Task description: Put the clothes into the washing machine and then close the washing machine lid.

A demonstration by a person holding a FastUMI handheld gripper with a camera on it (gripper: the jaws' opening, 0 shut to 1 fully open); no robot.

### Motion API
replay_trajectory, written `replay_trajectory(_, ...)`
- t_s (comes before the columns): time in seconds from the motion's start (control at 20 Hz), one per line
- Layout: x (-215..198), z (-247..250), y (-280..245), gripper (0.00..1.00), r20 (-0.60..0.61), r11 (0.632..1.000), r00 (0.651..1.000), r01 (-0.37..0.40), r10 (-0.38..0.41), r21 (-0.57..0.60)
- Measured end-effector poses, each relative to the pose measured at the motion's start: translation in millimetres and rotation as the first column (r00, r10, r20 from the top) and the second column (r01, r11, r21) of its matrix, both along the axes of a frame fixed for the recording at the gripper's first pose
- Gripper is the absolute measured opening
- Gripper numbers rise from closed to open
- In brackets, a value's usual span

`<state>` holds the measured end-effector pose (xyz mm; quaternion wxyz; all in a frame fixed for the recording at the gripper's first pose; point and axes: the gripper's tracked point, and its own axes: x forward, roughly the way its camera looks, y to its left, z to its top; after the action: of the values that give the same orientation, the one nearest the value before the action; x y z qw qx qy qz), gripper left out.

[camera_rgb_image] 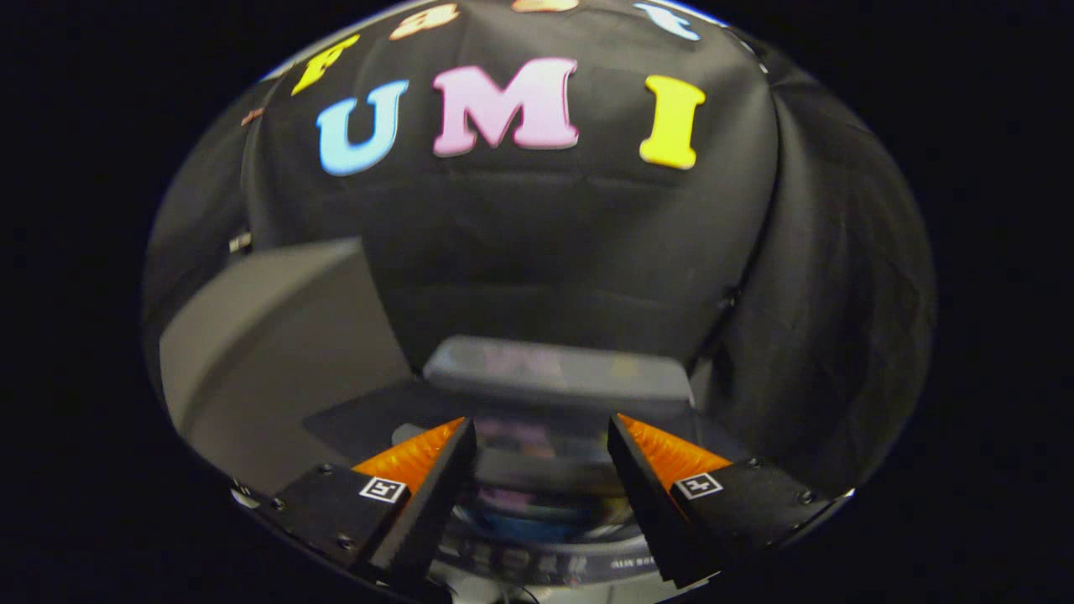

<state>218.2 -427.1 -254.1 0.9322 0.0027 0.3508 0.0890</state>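
Note:
My gripper [541, 422] is open above the front of a small washing machine [545, 570], whose control strip lies under the fingers. The machine's lid [558, 373] is raised, and its grey top edge runs across just beyond the fingertips. The lid's glossy dark pane [537, 457] shows in the gap between the fingers, and neither finger presses on it. Lower in that gap, blurred blue and pink shapes [524, 516] lie in the drum opening; they look like clothes, but I cannot tell for sure.
A large grey slanted panel [268, 352] stands to the left of the machine, close to the left finger. Black booth cloth [570, 252] hangs behind the lid and wraps round on the right.

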Motion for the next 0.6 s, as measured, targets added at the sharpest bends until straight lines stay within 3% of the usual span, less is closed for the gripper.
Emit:
replay_trajectory(0.1,-32.0,-37.0,-2.6,1.0,-0.038,1.0,0.999,-0.004,0.003,-0.011)
replay_trajectory(0.2,-46.3,-42.0,-0.4,1.0,-0.045,1.0,0.999,-0.007,0.007,-0.005)
replay_trajectory(0.6,-30.2,-10.1,-3.1,1.0,0.007,0.999,1.0,0.027,-0.027,0.021)
